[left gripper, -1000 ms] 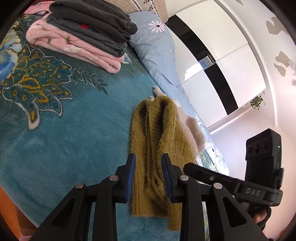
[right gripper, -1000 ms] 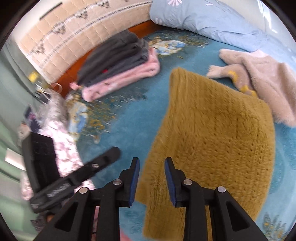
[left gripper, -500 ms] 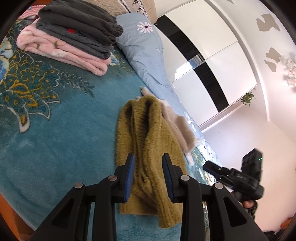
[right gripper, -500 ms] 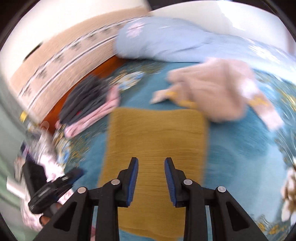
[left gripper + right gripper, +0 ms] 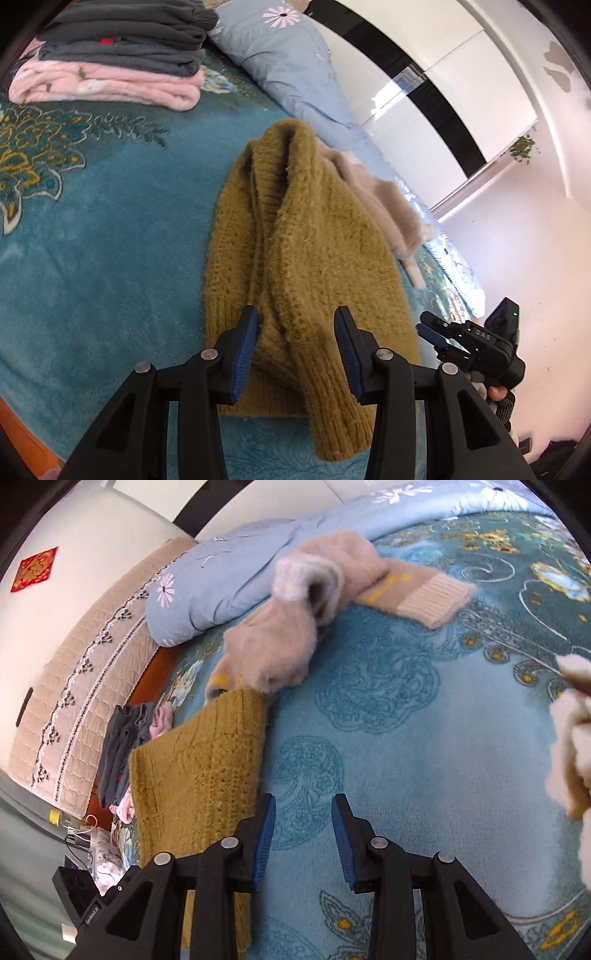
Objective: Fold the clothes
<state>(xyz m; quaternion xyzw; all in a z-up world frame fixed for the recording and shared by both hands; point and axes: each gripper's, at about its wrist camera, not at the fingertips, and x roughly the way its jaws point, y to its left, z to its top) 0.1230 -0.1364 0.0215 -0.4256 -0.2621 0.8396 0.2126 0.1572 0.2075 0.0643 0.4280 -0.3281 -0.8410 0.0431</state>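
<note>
Two grippers hover over the bed [image 5: 92, 240], and neither holds anything. The left gripper [image 5: 295, 350] has its fingers spread, one to each side of the near end of the mustard knit sweater [image 5: 295, 240], which lies folded lengthwise on the teal blanket; whether the pads touch the wool is hard to tell from this angle. The right gripper [image 5: 303, 836], fingers also spread, points at bare blanket just beside the sweater's long edge [image 5: 207, 775].

Beyond the sweater, touching its far end, lies a rumpled beige fuzzy sweater [image 5: 295, 635], unfolded. A stack of folded grey and pink clothes [image 5: 110, 62] sits well apart near the blue pillow [image 5: 280, 55].

By my reading the mustard piece is mid-fold: narrowed, but not yet halved. The next move probably calls for pinching the near hem with both grippers and carrying it over to the far end, keeping the loose ribbed cuff tucked in.
</note>
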